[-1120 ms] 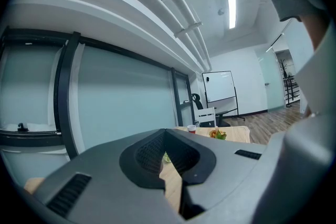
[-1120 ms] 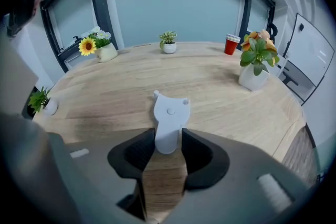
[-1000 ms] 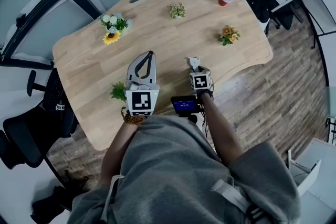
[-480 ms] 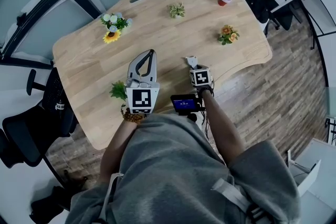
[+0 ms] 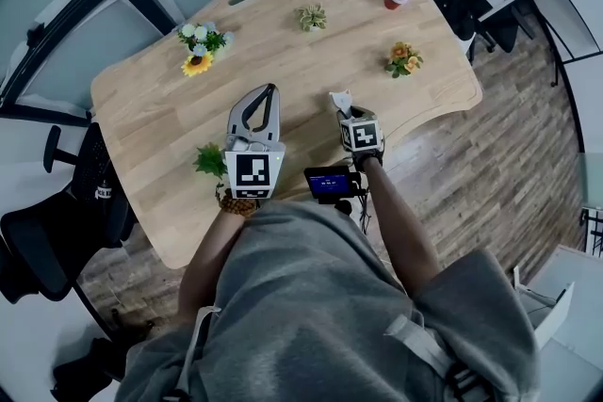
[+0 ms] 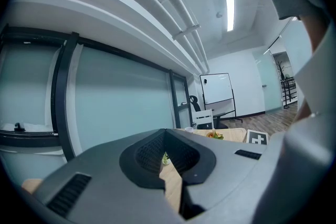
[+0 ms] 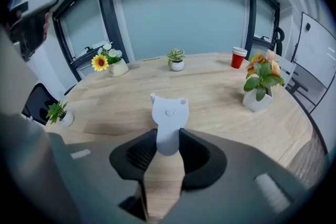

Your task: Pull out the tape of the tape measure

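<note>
having just closed on a likely tape measure (image 7: 169, 113), right gripper (image 7: 168, 139) overhangs a glazed room's wooden table (image 5: 170, 99); left gripper (image 5: 270, 90) clenched.

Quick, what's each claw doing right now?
Left gripper: shut, empty.
Right gripper: jaws have just been closing, now clamped on the white tape measure.

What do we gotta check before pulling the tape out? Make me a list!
1. Right gripper grips the tape measure: ok, its jaws have just been closing and now pinch it.
2. Left gripper ready to grab the tape: not ok, jaws together, nothing between them.
3. Tape's end found: cannot tell.
4. Tape pulled out: not ok, none shows.
5. Room on the table: ok, the sunflower pot stands far off.
</note>
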Available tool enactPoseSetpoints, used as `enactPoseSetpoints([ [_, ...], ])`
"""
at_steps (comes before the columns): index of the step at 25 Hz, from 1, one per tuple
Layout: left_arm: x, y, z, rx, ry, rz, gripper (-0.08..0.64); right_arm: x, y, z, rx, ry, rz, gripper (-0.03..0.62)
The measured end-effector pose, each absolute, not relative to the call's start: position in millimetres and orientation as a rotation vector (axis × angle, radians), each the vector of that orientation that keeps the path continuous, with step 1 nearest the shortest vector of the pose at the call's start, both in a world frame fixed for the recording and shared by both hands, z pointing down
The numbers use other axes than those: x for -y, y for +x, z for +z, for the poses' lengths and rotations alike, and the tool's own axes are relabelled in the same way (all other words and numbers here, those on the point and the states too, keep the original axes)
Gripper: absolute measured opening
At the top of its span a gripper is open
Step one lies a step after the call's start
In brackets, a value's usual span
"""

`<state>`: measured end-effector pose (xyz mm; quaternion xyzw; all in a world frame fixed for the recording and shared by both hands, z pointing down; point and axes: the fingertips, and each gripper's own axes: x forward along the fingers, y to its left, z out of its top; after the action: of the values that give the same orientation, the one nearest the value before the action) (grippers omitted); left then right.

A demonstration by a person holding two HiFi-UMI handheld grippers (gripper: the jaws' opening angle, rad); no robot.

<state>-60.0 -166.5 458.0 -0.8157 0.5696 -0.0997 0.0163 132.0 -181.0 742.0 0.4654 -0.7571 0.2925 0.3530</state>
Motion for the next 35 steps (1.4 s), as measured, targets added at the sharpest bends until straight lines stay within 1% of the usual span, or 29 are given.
enactPoseSetpoints([
  [11,164.6,-61.2,451.0,-1.776,-2.531,-0.257,0.008,195.7,115.9,671.7,2.084,1.24,0.623,0.141],
  [17,162.1,-59.4,438.0,-1.784,-2.56,-0.164,0.008,200.5,100.2,618.6,2.202,1.247,0.51,0.141],
  [24,160.8,-55.7,433.4,-1.76,-2.576,-0.128,0.008,195.2,89.3,557.8,2.318,1.25,0.408,0.14],
  [29,159.3,-53.7,421.9,-1.766,-2.639,-0.043,0.009,181.7,76.3,523.1,2.383,1.189,0.285,0.14],
  [35,153.0,-44.2,425.9,-1.675,-2.65,-0.095,0.009,160.4,66.8,500.3,2.405,1.154,0.196,0.14],
])
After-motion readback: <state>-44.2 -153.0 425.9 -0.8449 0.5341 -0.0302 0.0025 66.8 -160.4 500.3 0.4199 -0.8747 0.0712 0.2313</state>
